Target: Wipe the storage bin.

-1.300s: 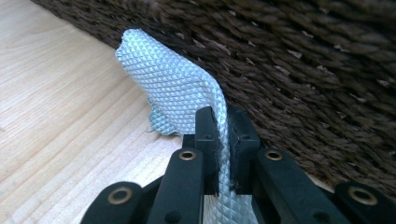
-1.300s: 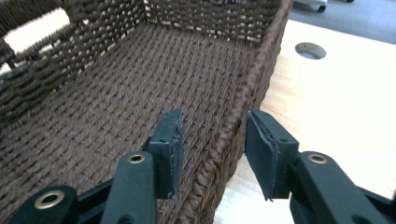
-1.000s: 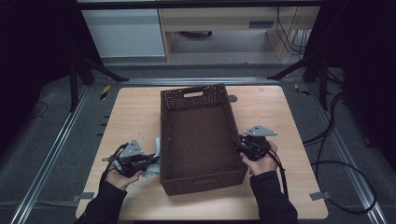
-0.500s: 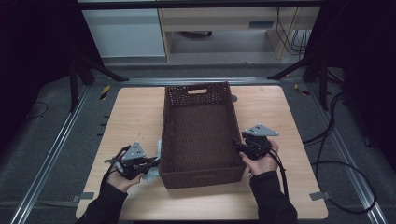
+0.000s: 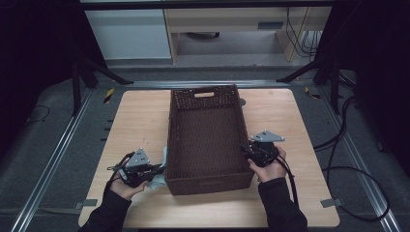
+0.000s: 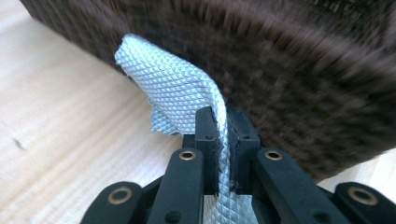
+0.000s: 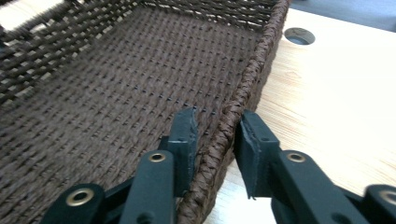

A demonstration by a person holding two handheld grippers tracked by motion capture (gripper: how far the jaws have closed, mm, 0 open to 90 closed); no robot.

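Basket interior: I see the wicker basket (image 5: 205, 140) open on top, room to dip in.
Left side: its wall blocks my left hand-held gripper (image 6: 223, 140).
Right rim: sits between my right hand-held gripper (image 7: 215, 135) jaws.
Far bench (image 5: 140, 116): free passage.

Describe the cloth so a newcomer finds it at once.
Start at the brown wicker basket mid-table, then go to its near-left corner. There the left gripper pinches a pale blue-grey cloth against the basket's outer wall. It is the one light, diamond-textured thing beside dark weave and wood.
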